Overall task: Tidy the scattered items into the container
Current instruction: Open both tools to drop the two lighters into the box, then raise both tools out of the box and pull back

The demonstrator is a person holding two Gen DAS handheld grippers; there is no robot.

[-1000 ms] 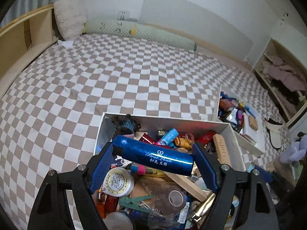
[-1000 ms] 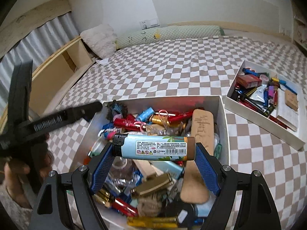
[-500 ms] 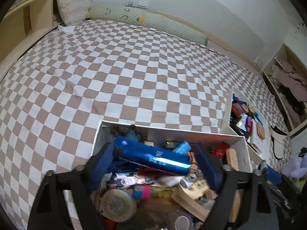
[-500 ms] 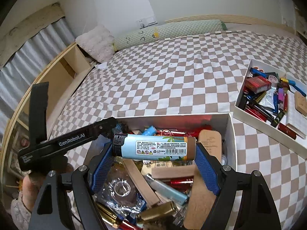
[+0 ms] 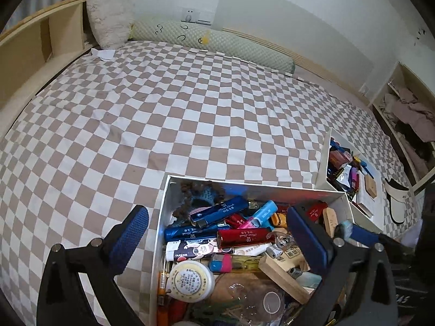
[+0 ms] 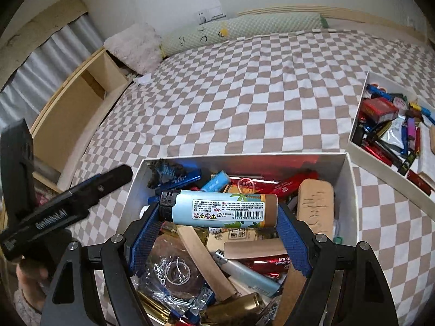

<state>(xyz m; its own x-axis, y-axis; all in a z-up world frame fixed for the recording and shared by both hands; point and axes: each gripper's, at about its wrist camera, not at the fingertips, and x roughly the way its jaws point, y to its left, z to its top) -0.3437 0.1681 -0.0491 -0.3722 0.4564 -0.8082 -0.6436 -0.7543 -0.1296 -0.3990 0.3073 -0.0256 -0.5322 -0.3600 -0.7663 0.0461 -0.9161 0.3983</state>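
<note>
A white box [image 5: 163, 212] full of lighters and small items sits on the checkered bed; it also shows in the right wrist view [image 6: 345, 179]. My left gripper [image 5: 217, 240] is open and empty above the box's left wall. A dark blue lighter [image 5: 220, 211] lies in the box near its far wall. My right gripper [image 6: 217, 233] is shut on a light blue lighter [image 6: 220, 208] with a brown end, held crosswise above the box. The left gripper's body [image 6: 62, 206] shows at the left of the right wrist view.
A second white tray [image 5: 325, 160] with several lighters and packets lies to the right; it also shows in the right wrist view [image 6: 356, 127]. The checkered bedspread [image 5: 168, 103] stretches back to a green bolster [image 5: 206, 43]. A wooden shelf [image 5: 24, 51] lines the left side.
My left gripper has opened and let go of the dark blue lighter, which now lies in the box. The left gripper has shifted left. The right gripper still holds its lighter over the box.
</note>
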